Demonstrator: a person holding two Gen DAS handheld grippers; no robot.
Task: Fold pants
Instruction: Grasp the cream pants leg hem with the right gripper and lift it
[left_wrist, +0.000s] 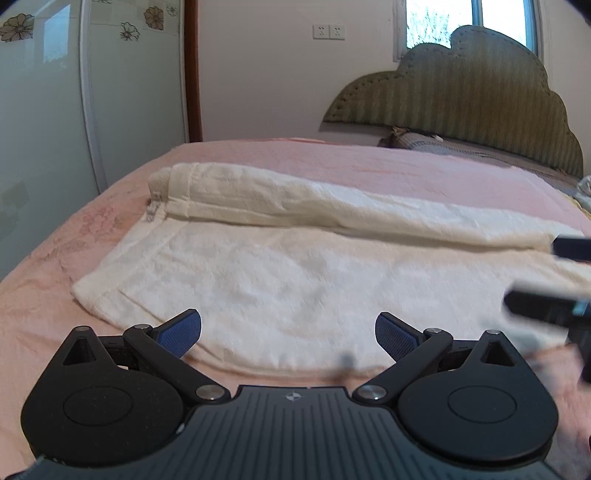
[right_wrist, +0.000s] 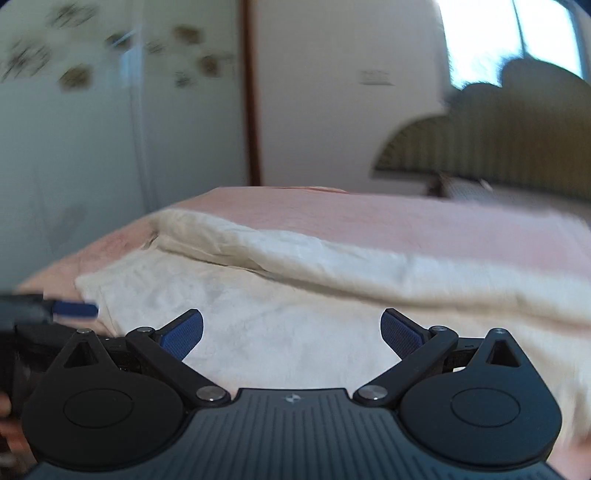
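The cream-white fleecy pants (left_wrist: 280, 258) lie spread on the pink bed sheet (left_wrist: 406, 166), the waistband end toward the left near the frosted wardrobe door (left_wrist: 44, 122) and the legs running off to the right, with the far leg folded over lengthwise into a raised ridge along the back. The left gripper (left_wrist: 288, 334), black with blue ribbed pads, hovers at the pants' near edge with its jaws spread wide and nothing between them; the fabric lies directly ahead of and beneath the fingertips. The right gripper (right_wrist: 291, 334) is likewise wide apart and empty, poised over the flat near leg further along to the right. Behind the bed stands a green scalloped padded headboard (left_wrist: 461, 92). The right wrist view is motion-blurred.
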